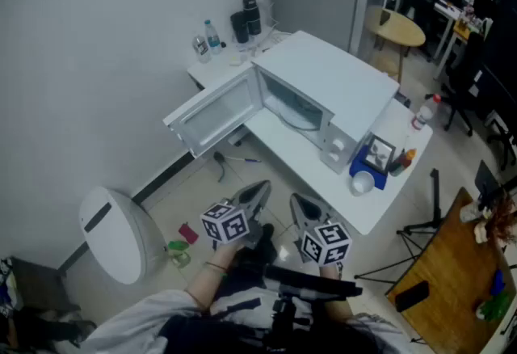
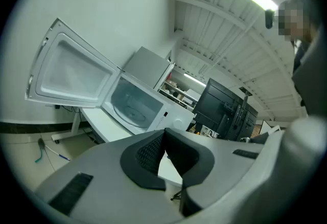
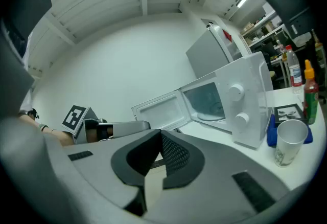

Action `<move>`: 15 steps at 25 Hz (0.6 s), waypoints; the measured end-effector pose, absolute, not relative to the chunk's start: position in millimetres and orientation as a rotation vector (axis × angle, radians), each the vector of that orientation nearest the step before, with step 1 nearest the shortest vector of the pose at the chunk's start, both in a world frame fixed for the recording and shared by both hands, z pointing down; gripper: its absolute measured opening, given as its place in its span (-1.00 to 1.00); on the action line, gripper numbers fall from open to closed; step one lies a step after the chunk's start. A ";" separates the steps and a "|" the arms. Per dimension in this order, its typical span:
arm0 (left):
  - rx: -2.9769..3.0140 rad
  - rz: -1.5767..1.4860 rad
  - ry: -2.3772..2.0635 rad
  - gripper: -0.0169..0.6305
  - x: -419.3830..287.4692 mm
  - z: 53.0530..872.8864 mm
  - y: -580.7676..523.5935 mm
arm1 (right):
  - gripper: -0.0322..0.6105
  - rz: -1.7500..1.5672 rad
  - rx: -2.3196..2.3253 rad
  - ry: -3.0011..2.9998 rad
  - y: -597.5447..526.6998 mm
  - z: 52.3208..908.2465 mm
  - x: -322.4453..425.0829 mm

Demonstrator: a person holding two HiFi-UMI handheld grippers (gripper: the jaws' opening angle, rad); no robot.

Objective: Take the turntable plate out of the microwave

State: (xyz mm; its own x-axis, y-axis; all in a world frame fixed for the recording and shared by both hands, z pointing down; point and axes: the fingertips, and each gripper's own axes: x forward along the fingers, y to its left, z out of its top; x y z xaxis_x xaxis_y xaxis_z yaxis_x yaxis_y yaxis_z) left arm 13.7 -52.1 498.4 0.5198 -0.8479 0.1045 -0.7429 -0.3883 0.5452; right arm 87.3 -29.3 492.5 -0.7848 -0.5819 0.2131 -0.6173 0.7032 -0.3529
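A white microwave [image 1: 323, 82] stands on a white table [image 1: 363, 211] with its door [image 1: 212, 114] swung wide open to the left. The glass turntable plate [image 1: 296, 112] lies inside the cavity; it also shows in the left gripper view [image 2: 135, 113] and the right gripper view [image 3: 211, 111]. My left gripper [image 1: 260, 187] and right gripper [image 1: 301, 200] hang side by side in front of the table, well short of the microwave. Both point toward it. Each has its jaws shut with nothing between them, as the left gripper [image 2: 164, 133] and right gripper [image 3: 159, 134] views show.
A blue box [image 1: 372, 158], a paper cup [image 1: 363, 183] and an orange-capped bottle [image 1: 406, 158] stand to the right of the microwave. Bottles and black containers [image 1: 245, 18] sit behind it. A white bin [image 1: 115, 233] stands on the floor at left, a wooden desk [image 1: 452, 280] at right.
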 end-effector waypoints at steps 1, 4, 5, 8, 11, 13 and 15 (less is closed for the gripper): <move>2.217 -0.268 -1.293 -0.96 8.3 500.1 -61.3 | -0.90 0.619 0.986 -2.822 -35.9 492.4 83.6; 2.195 -0.302 -1.285 -0.96 -8.7 505.7 -92.8 | -0.90 0.585 0.973 -2.825 -59.0 492.9 69.8; 2.187 -0.313 -1.276 -0.96 -14.1 508.4 -104.9 | -0.90 0.577 0.976 -2.822 -68.5 494.3 64.5; 2.165 -0.316 -1.217 -0.96 -25.4 516.8 -141.0 | -0.90 0.572 1.018 -2.791 -100.3 498.8 47.5; 2.178 -0.286 -1.146 -0.96 -33.1 521.3 -175.0 | -0.90 0.593 1.089 -2.766 -134.3 499.8 28.5; 2.193 -0.261 -1.111 -0.96 -37.9 524.9 -197.2 | -0.90 0.599 1.124 -2.751 -157.3 501.9 16.2; 2.204 -0.235 -1.080 -0.96 -42.4 528.3 -216.6 | -0.90 0.607 1.167 -2.730 -178.5 504.1 6.9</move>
State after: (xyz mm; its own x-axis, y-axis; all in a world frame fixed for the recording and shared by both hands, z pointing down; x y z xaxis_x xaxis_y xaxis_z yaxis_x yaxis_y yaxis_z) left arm -42.4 -216.6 528.3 0.6423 -0.7567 0.1221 -0.6372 -0.4386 0.6337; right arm 6.9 -178.5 504.1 -0.6979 -0.6696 0.2540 -0.7142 0.6242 -0.3166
